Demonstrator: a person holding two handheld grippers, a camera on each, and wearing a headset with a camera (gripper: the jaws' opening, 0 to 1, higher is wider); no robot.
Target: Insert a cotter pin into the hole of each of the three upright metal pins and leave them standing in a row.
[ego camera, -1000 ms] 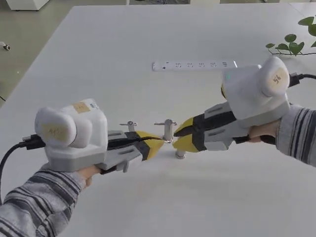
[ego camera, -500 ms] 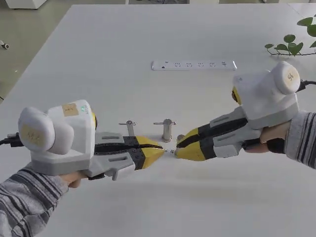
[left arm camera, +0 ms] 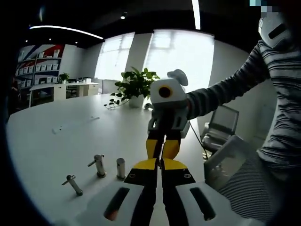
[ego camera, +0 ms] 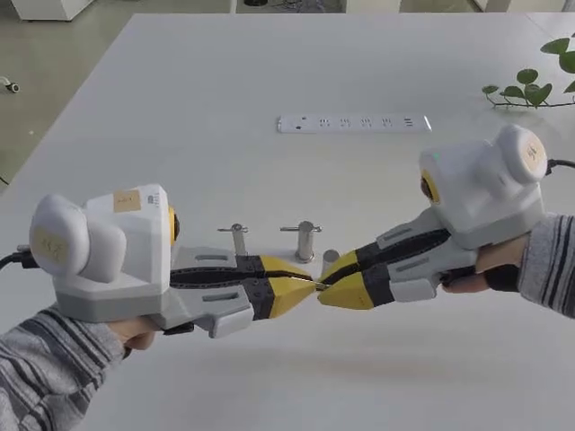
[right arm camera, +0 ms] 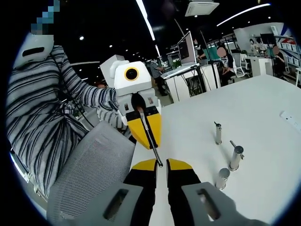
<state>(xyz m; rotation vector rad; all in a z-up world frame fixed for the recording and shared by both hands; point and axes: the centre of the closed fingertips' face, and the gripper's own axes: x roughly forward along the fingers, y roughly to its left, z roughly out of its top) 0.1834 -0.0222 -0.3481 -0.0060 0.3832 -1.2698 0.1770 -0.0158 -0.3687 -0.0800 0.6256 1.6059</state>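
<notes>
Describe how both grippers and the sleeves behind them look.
The left gripper and right gripper match: pale grey bodies, black middles, pointed yellow jaws. A yellowish sticker sits atop the left one. A black cable trails from each. The left sleeve and right sleeve carry grey and dark stripes.

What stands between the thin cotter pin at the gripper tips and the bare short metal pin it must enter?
Nothing visible. The left gripper holds the thin cotter pin, its end at the right gripper tips; the bare short metal pin stands close beside, only white table between.

Three pins upright, two cottered — spare cotter pin held.
</notes>
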